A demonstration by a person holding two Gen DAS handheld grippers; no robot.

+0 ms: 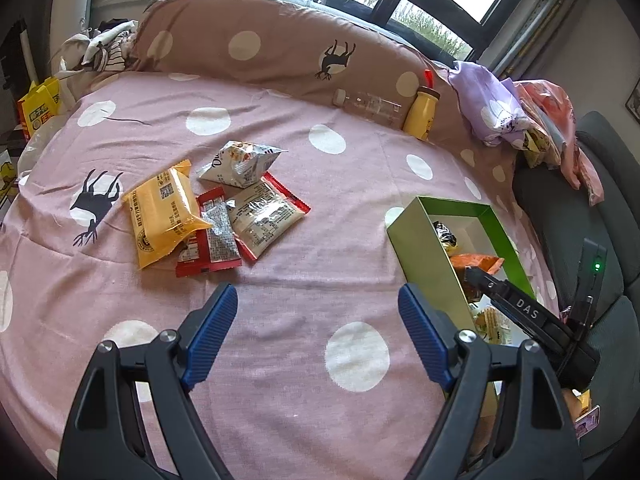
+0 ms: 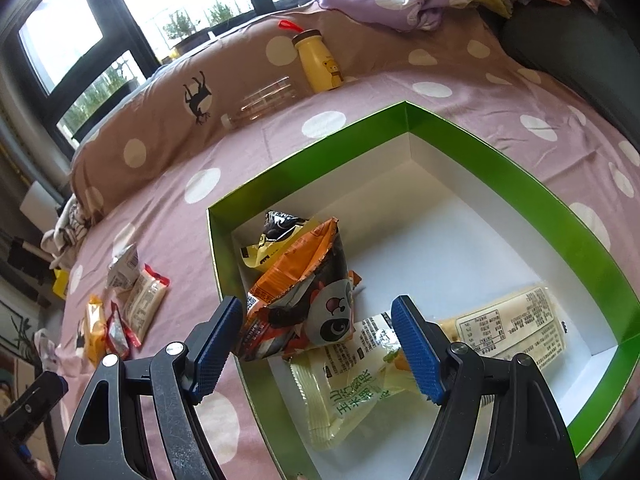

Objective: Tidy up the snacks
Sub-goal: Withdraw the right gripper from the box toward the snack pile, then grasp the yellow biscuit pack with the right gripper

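Open bedspread (image 1: 280, 300) beside box (image 1: 416, 240)

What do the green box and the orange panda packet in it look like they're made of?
Green box: looks like thin cardboard, glossy green outside with a sheen along the rim, matte white inside, crisp folded corners. Orange panda packet: seems to be printed plastic or foil film, going by its crinkles, glare spots and serrated sealed edge.

The bed sheet (image 1: 280, 320) is pink with white dots and black deer silhouettes. The box (image 2: 500, 168) is green outside, white inside. In it lies an orange-and-black panda snack bag (image 2: 304, 300). On the bed lies a yellow wafer packet (image 1: 168, 216) beside a red-edged packet (image 1: 264, 216). At the bed's far edge stands a yellow bottle (image 1: 420, 114).
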